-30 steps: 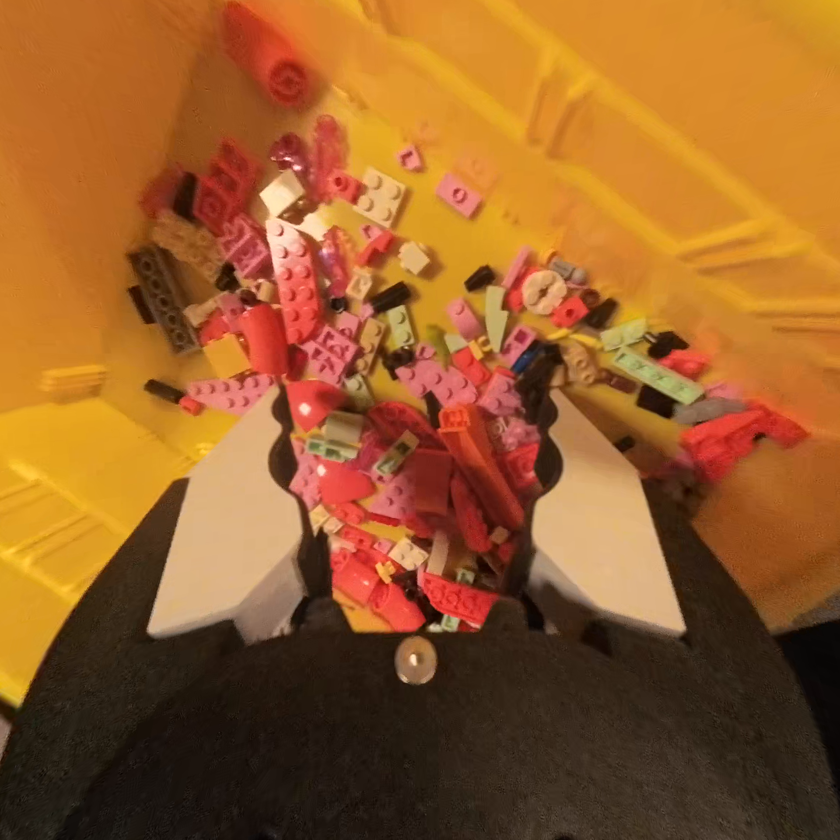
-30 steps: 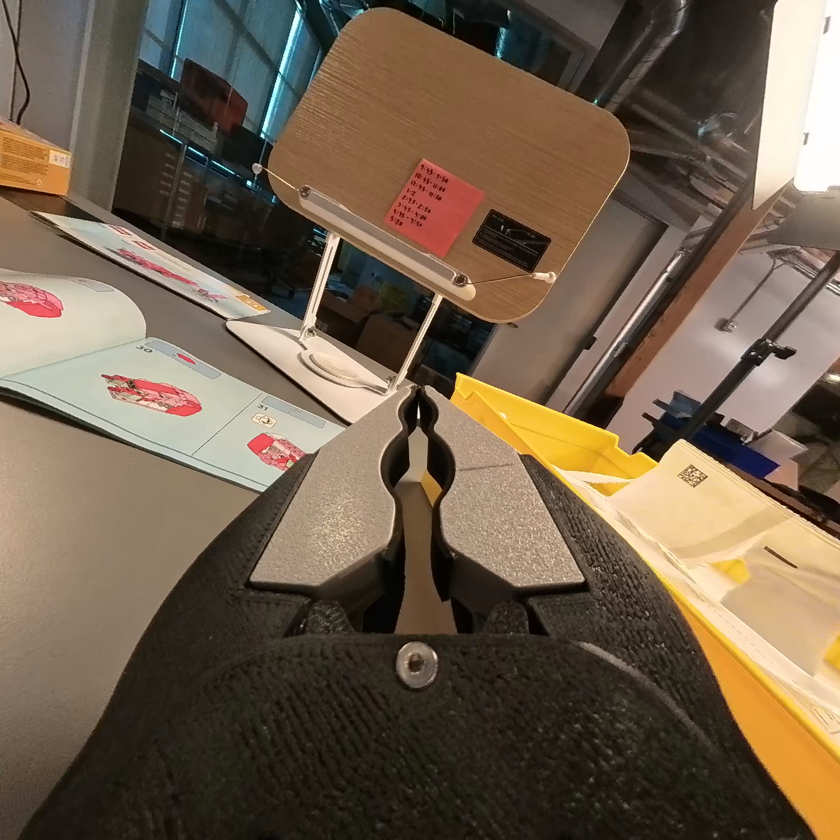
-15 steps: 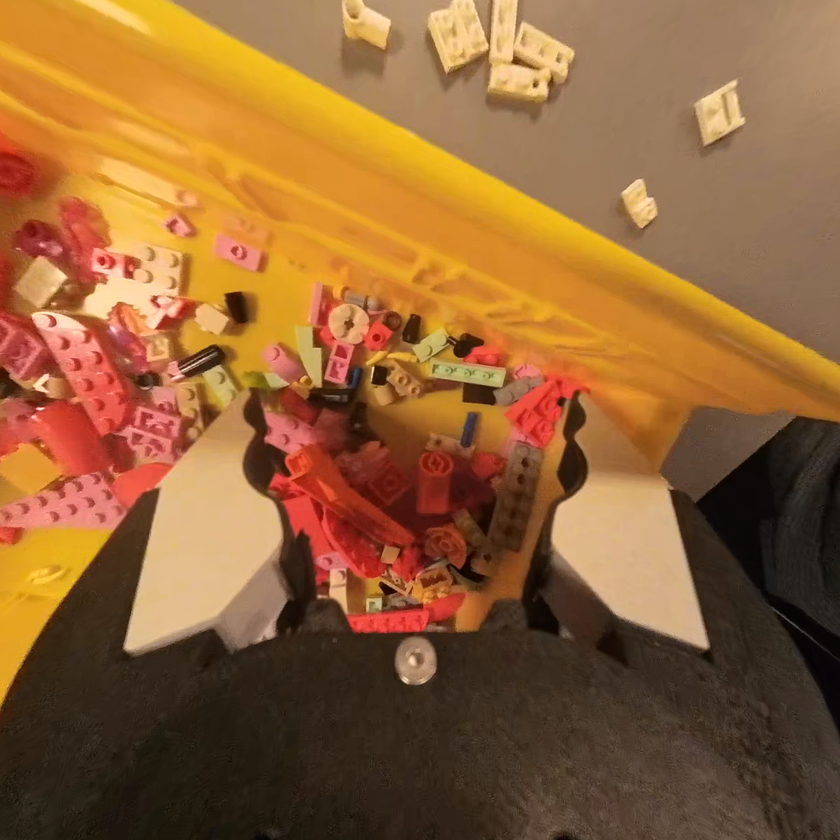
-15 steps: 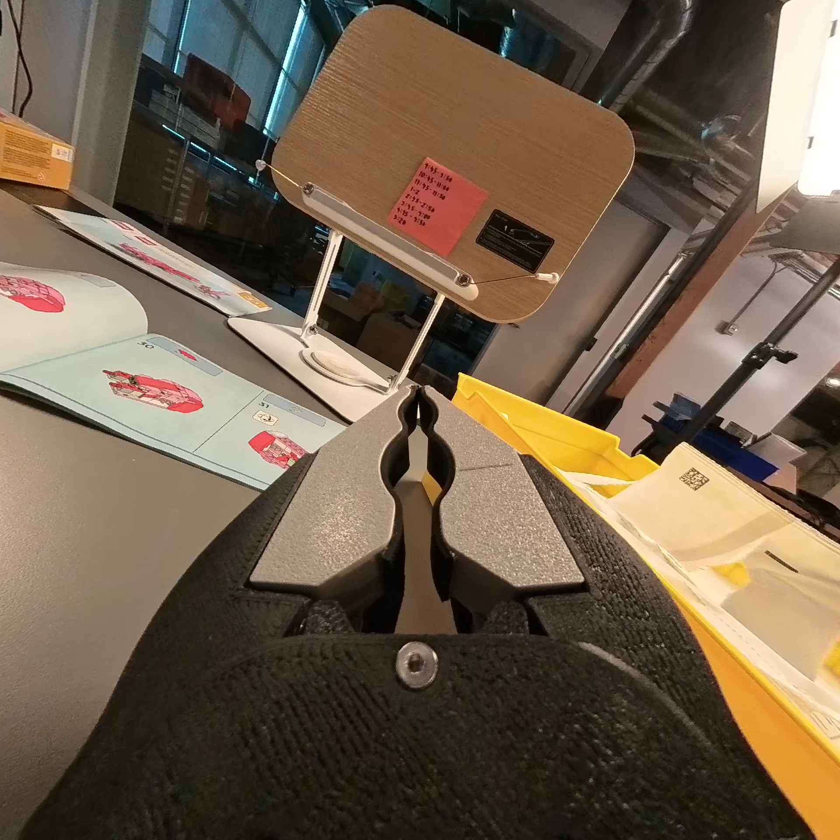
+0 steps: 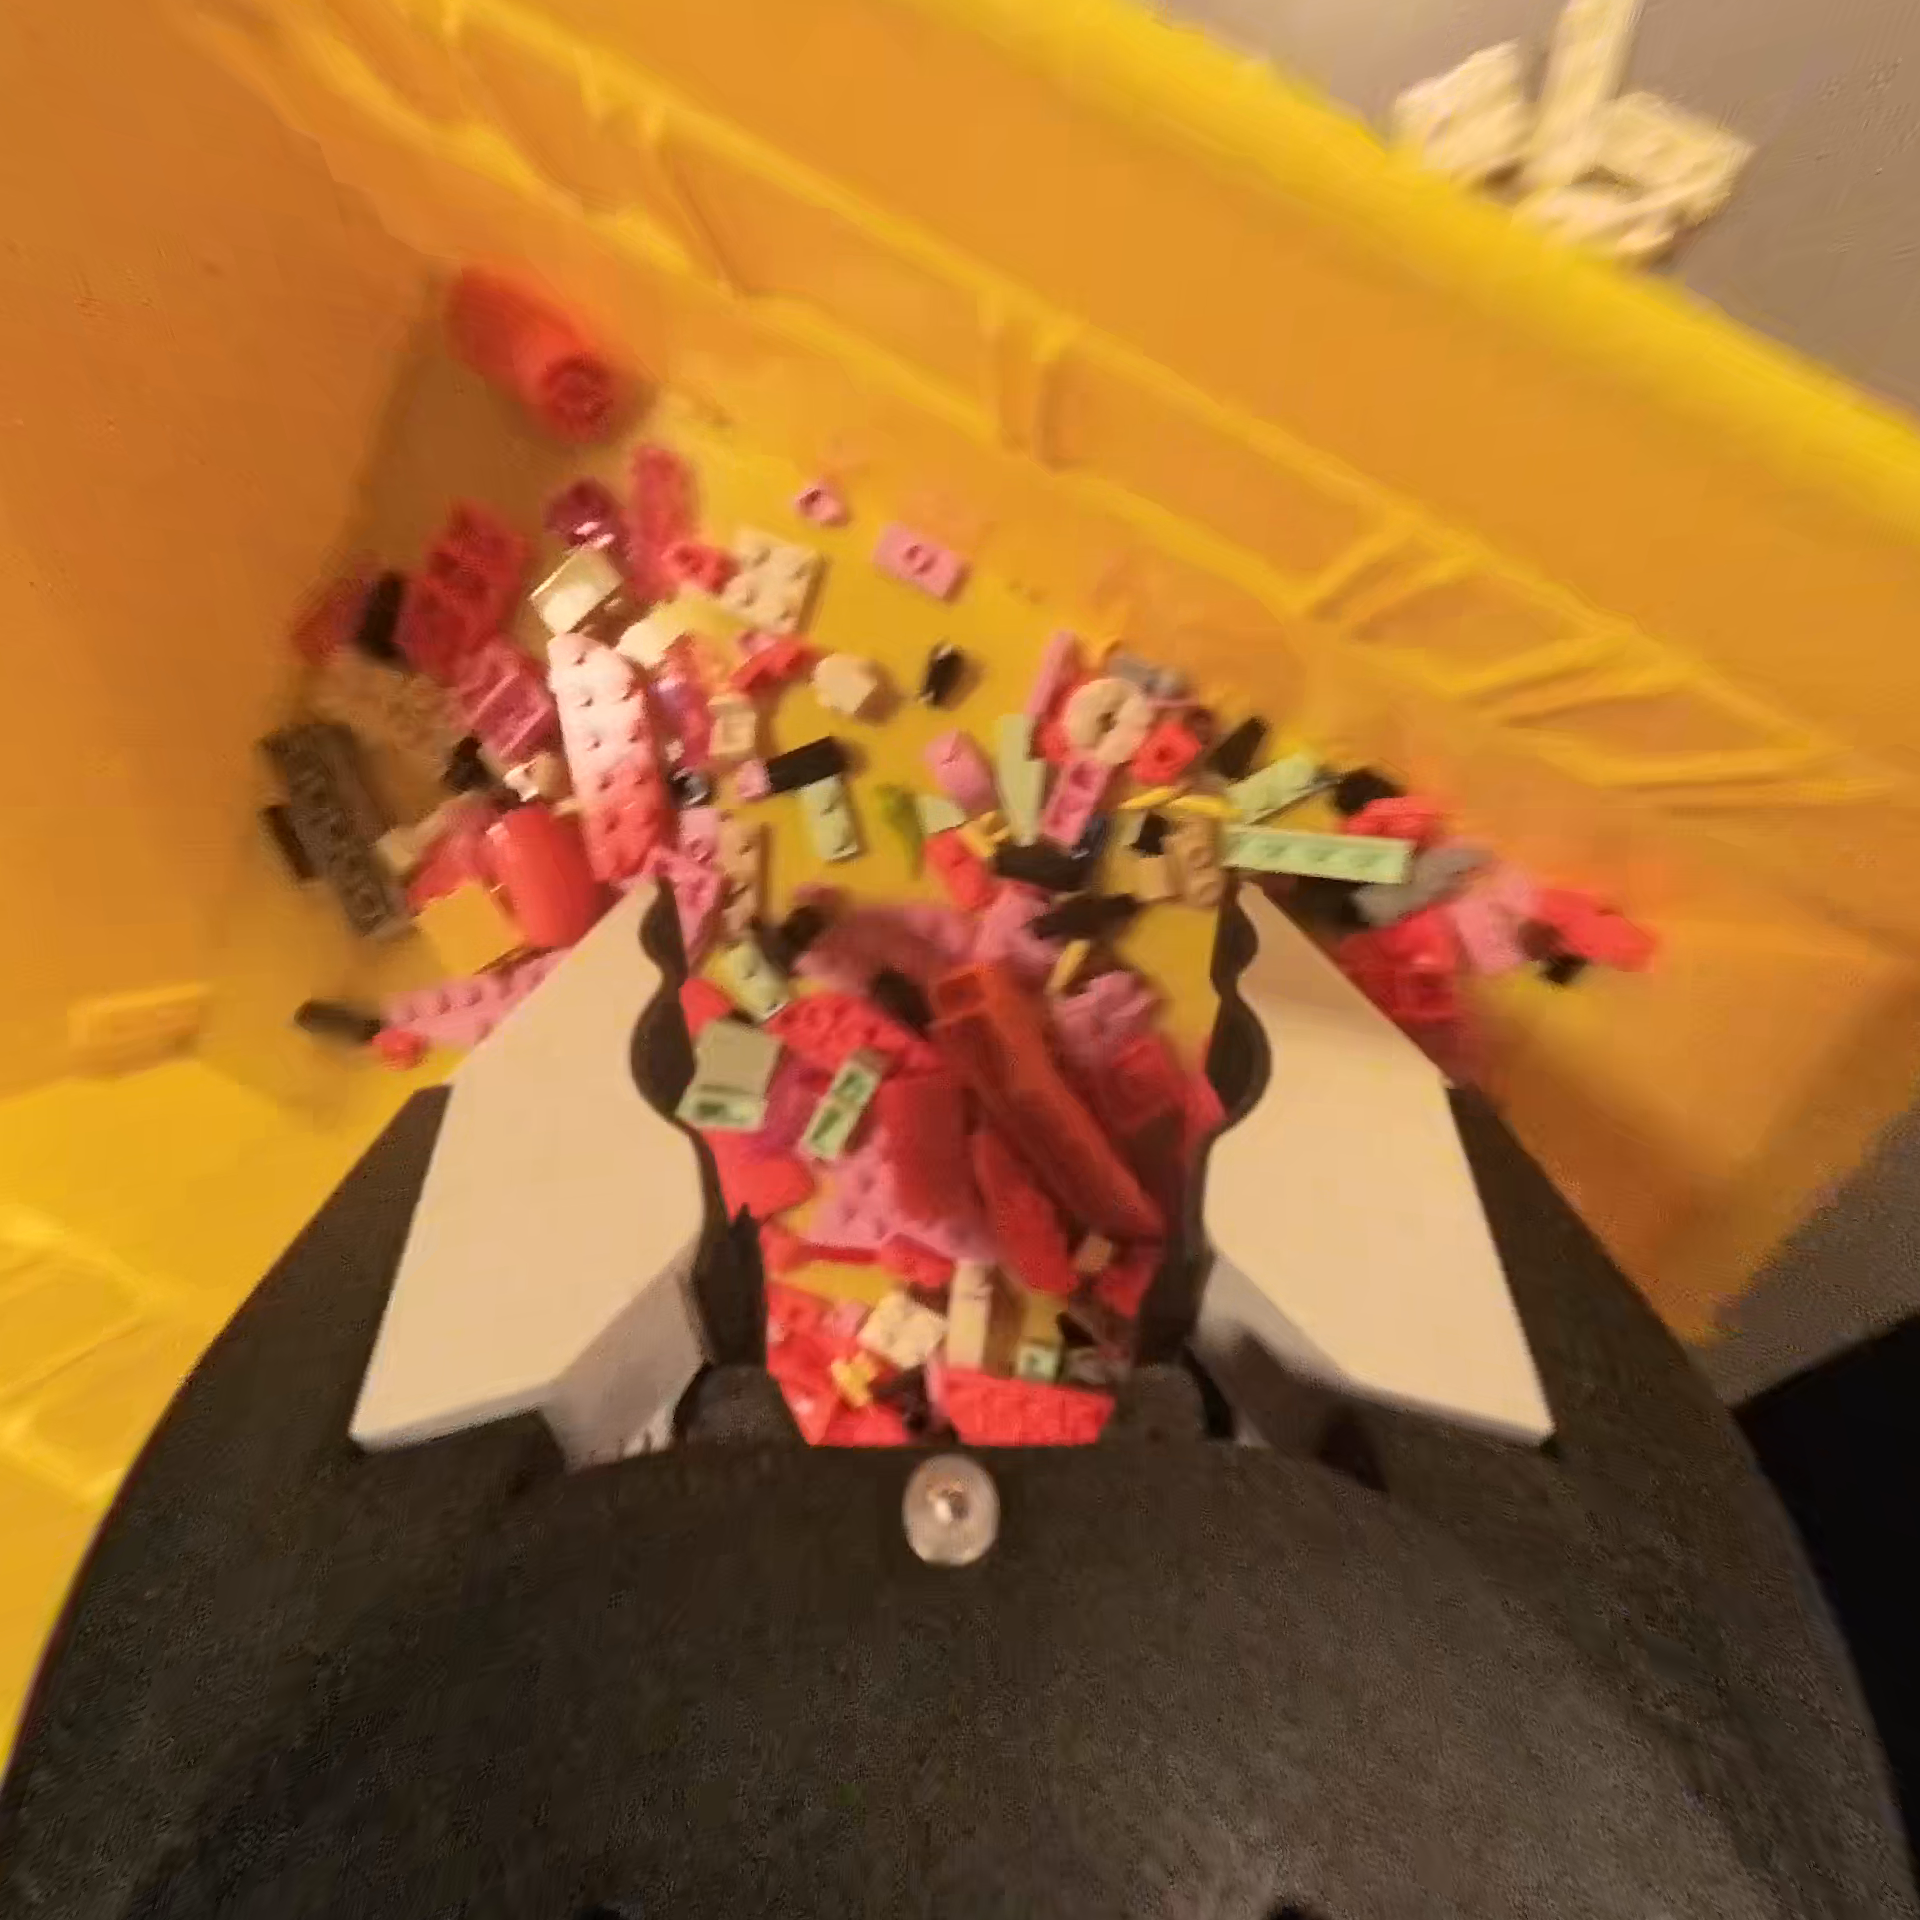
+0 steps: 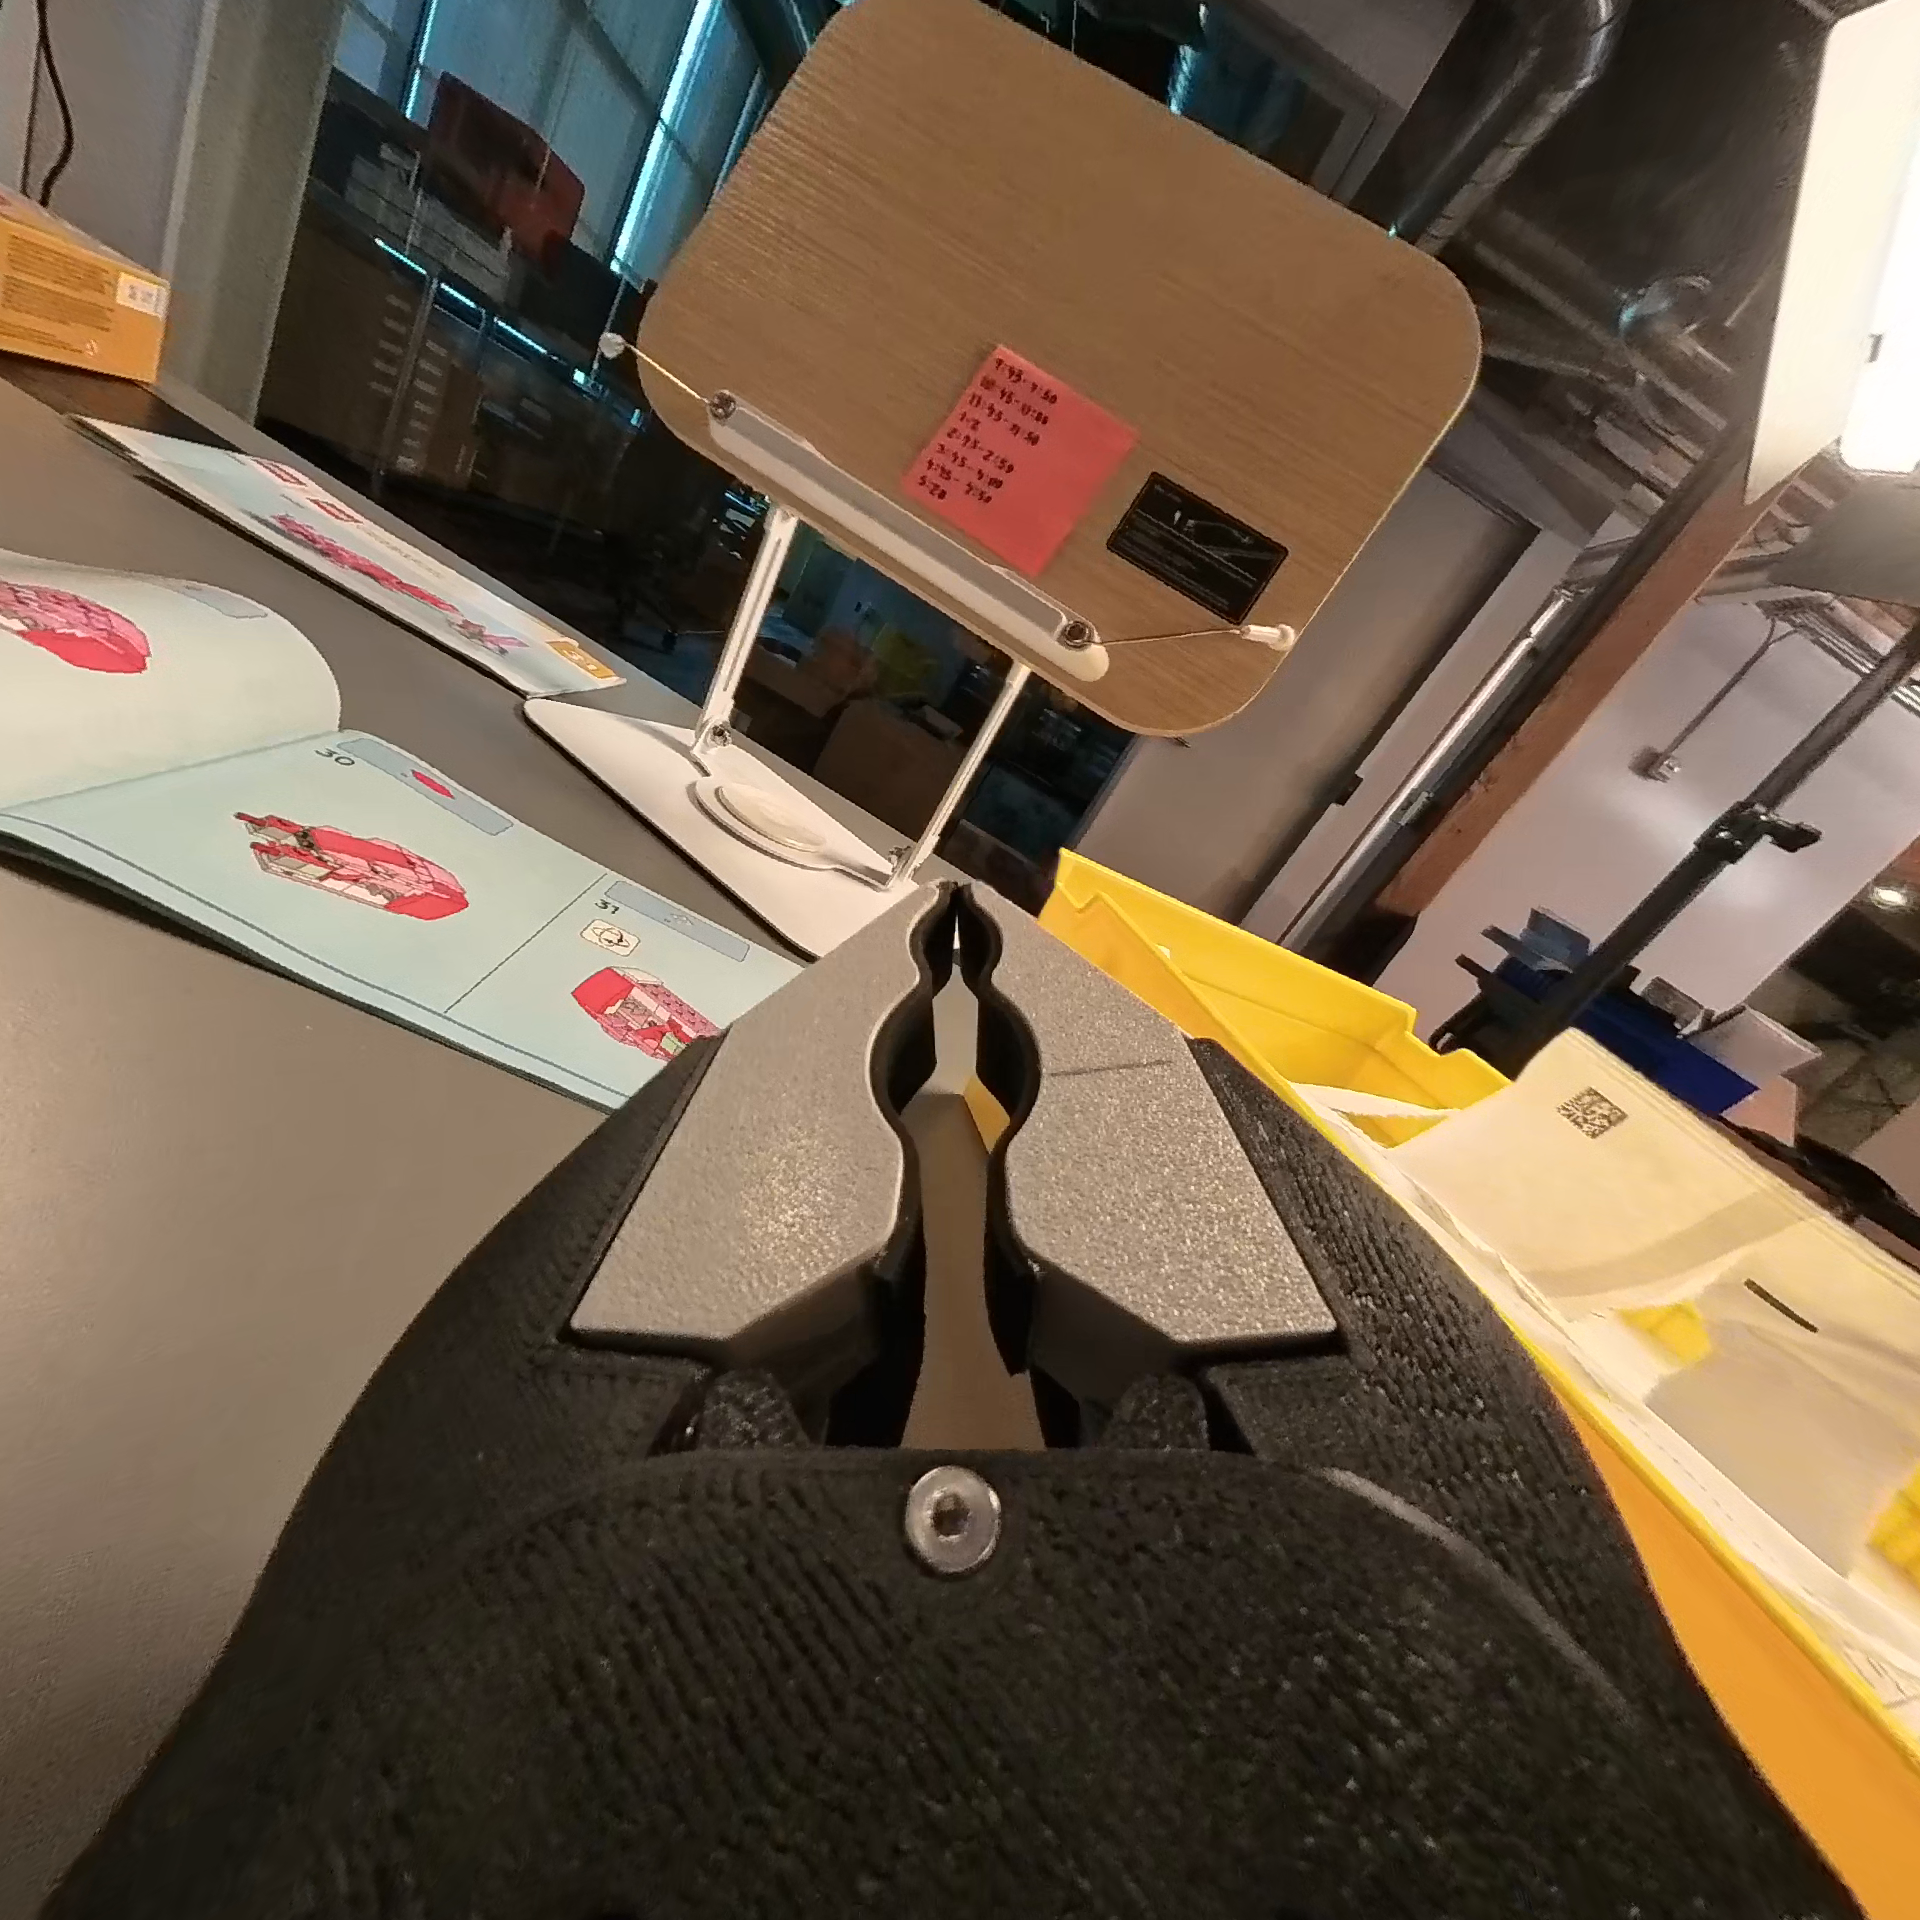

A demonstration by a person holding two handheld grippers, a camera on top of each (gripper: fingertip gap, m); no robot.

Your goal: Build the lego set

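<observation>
Left wrist view: strong motion blur throughout, warm orange cast off the yellow bin (image 5: 1143,343), toy bricks (image 5: 935,1091) smeared. Right wrist view: sharp, dim interior; bright light panel (image 6: 1870,312) upper right blown out, wide-angle bending at edges.

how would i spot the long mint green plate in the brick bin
Look inside the yellow bin at the brick pile on its floor. Just past the left gripper's right fingertip lies the mint plate: a long pale green strip among mostly red and pink bricks.

Left tool (image 5: 940,914) swung back over brick pile (image 5: 935,1091), jaws narrower.
</observation>
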